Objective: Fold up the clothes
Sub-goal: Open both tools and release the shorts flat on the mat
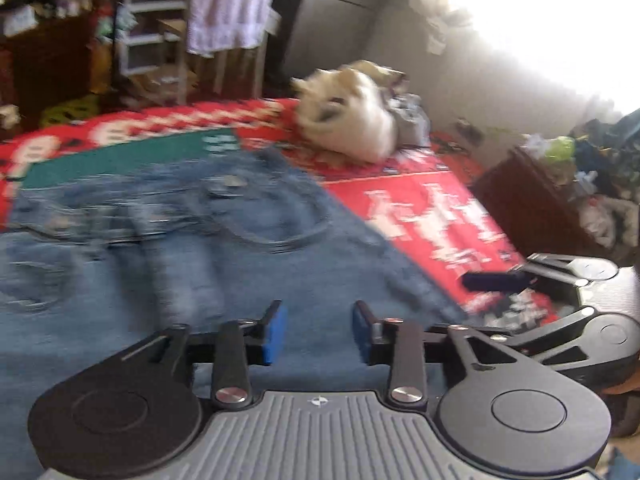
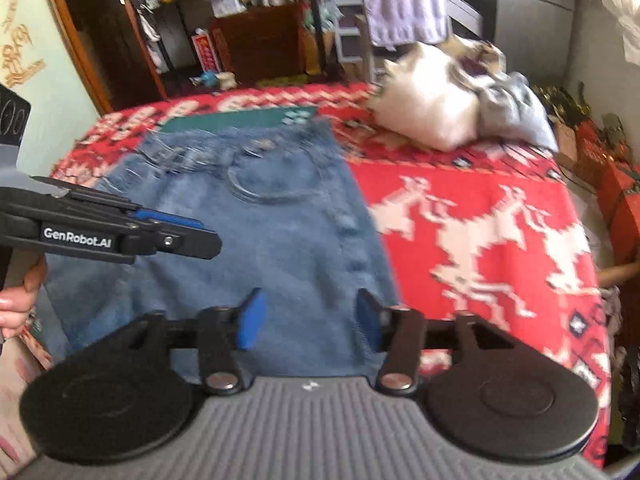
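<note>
A pair of blue jeans (image 1: 224,248) (image 2: 264,216) lies flat on a bed covered by a red patterned blanket (image 1: 420,208) (image 2: 480,216), waistband at the far end. My left gripper (image 1: 320,332) hovers over the near part of the denim, open, with nothing between its blue pads. It also shows from the side at the left of the right wrist view (image 2: 196,232), held by a hand (image 2: 16,304). My right gripper (image 2: 310,320) hangs open above the jeans' near right edge, empty. One of its pads (image 1: 496,281) shows at the right of the left wrist view.
A flat green item (image 1: 132,160) (image 2: 240,120) lies beyond the waistband. A white fluffy bundle (image 1: 352,120) (image 2: 428,108) and grey cloth (image 2: 516,112) sit at the bed's far right. Shelves and hanging laundry (image 2: 404,0) stand behind the bed; a dark box (image 1: 532,200) is beside it.
</note>
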Tool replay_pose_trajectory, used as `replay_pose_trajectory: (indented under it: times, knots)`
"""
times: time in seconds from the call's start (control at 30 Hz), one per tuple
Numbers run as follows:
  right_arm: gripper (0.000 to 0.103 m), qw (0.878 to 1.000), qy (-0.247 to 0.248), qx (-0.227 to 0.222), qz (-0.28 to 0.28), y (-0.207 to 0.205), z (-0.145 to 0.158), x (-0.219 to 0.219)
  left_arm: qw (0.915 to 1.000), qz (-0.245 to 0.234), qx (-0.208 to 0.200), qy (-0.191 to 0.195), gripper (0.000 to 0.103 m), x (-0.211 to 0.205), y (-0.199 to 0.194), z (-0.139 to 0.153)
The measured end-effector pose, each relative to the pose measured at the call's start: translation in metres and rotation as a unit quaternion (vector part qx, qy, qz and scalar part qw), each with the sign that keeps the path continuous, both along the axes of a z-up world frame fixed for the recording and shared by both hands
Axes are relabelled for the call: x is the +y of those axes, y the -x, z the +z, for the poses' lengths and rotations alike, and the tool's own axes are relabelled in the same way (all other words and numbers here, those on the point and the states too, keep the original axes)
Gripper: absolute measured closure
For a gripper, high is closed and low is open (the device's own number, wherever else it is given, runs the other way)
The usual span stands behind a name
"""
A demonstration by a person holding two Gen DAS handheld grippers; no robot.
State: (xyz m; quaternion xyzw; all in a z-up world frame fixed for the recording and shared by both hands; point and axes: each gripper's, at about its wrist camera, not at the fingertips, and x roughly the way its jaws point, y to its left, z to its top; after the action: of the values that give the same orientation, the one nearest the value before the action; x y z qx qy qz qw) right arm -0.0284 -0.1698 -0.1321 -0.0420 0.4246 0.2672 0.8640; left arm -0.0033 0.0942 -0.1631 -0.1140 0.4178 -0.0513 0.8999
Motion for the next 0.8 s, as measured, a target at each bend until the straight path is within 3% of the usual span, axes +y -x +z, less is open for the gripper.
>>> replay_pose_trajectory:
  times: [0.03, 0.17, 0.23, 0.47, 0.53, 0.63, 0.8]
  knots:
    - [0.021, 1.0, 0.002, -0.009, 0.005, 0.002, -0.001, 0.009, 0.9999, 0.007, -0.001, -0.011, 0.05, 0.006, 0.008, 0.0]
    - [0.01, 0.999, 0.006, -0.03, 0.015, 0.011, -0.009, 0.045, 0.9971, 0.052, -0.005, -0.055, 0.024, 0.032, 0.039, -0.006]
    - [0.001, 0.999, 0.005, -0.036, 0.017, 0.014, -0.016, 0.058, 0.9939, 0.085, -0.005, -0.07, 0.017, 0.043, 0.056, -0.013]
    - [0.0, 0.997, 0.053, -0.052, -0.018, 0.022, -0.056, 0.092, 0.9877, 0.126, 0.044, -0.081, 0.016, 0.068, 0.077, -0.054]
    - [0.0, 0.996, 0.069, -0.05, -0.021, 0.023, -0.069, 0.097, 0.9885, 0.12, 0.038, -0.085, 0.009, 0.067, 0.079, -0.059]
    - [0.0, 0.996, 0.056, -0.06, -0.036, 0.027, -0.078, 0.095, 0.9887, 0.108, 0.038, -0.096, 0.0, 0.06, 0.077, -0.063]
    - [0.0, 0.995, 0.047, -0.066, -0.053, 0.031, -0.082, 0.093, 0.9834, 0.121, 0.051, -0.125, 0.0, 0.048, 0.073, -0.065]
